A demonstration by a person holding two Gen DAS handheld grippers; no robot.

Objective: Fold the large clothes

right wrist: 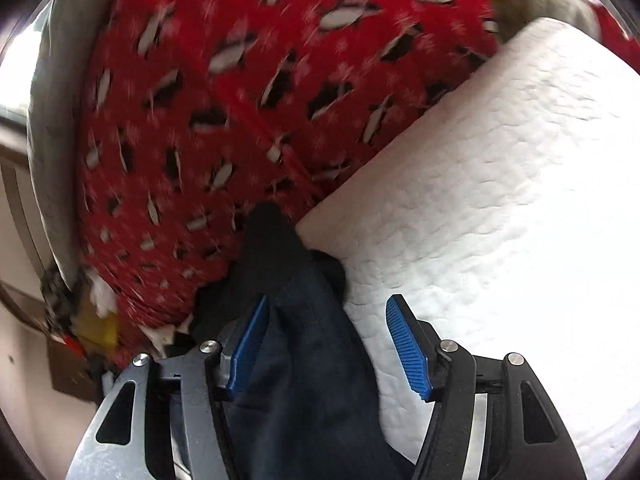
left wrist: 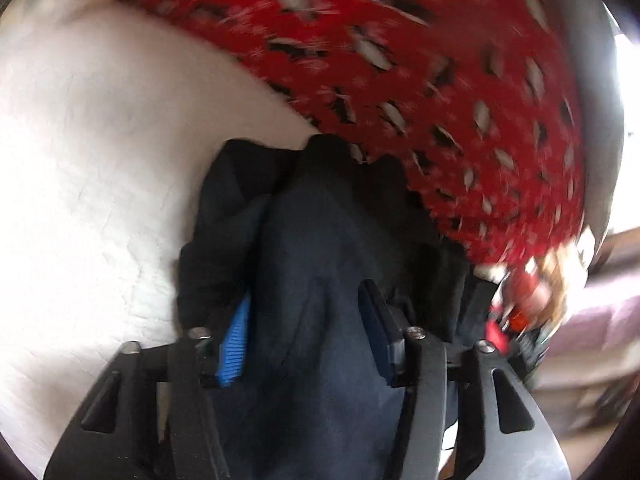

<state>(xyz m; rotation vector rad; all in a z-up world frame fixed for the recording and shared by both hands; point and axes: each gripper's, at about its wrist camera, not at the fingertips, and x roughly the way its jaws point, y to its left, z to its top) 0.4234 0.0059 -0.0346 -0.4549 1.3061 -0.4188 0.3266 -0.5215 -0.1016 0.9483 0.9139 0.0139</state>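
A dark navy garment (left wrist: 320, 248) lies bunched on a white quilted bed cover (left wrist: 92, 168). In the left wrist view my left gripper (left wrist: 306, 324) has its blue-padded fingers (left wrist: 236, 340) wide apart, with a thick fold of the garment filling the gap between them. In the right wrist view the same dark garment (right wrist: 304, 352) runs up between the jaws of my right gripper (right wrist: 328, 340), which stand open; it lies against the left pad (right wrist: 248, 352), while the right pad (right wrist: 408, 348) is over the white cover (right wrist: 500, 200).
A red blanket with a black and white pattern (left wrist: 400, 60) lies just beyond the garment and also shows in the right wrist view (right wrist: 240, 100). A grey surface (right wrist: 56, 120) borders it. Blurred small items (left wrist: 532, 300) sit at the bed's edge.
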